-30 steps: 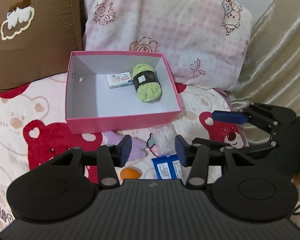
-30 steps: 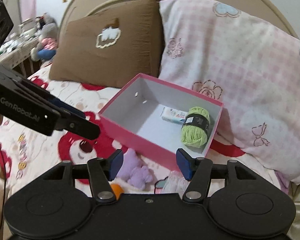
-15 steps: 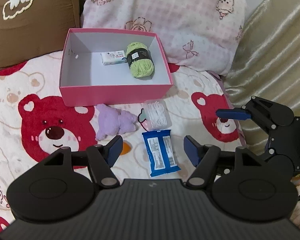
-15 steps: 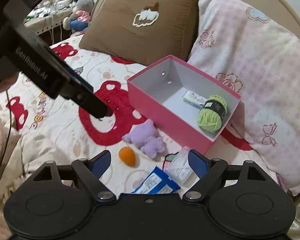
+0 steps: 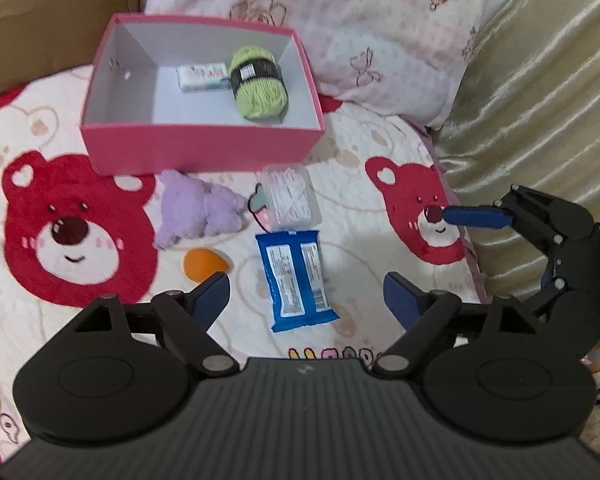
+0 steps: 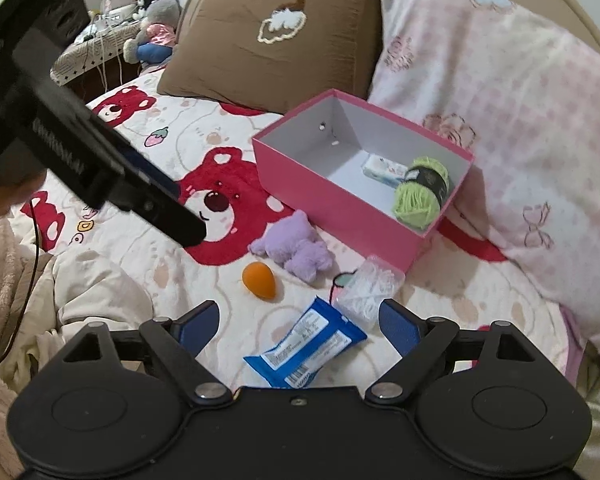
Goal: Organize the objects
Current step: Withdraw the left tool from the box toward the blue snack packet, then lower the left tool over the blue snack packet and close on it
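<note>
Bedspread [image 5: 352, 152] holds a blue packet [image 5: 296, 276]; both grippers [image 5: 306, 292] [image 6: 298, 320] just spread, empty.

A bed covered with a cream quilt printed with red bear faces [image 5: 68, 236] carries everything. On it stands an open pink cardboard box with a white inside [image 5: 204, 148], backed by a brown cushion with a white cloud patch [image 6: 284, 40] and a pink checked pillow with flower prints [image 6: 500, 92]. Just in front of the box lie a small lilac plush toy [image 5: 198, 212] and a clear plastic case of white contents [image 5: 290, 196], well apart from each other. Nearer still, an orange egg-shaped sponge [image 5: 202, 264] and a blue foil packet with white labels [image 5: 298, 280] lie flat on the quilt, apart from one another
</note>
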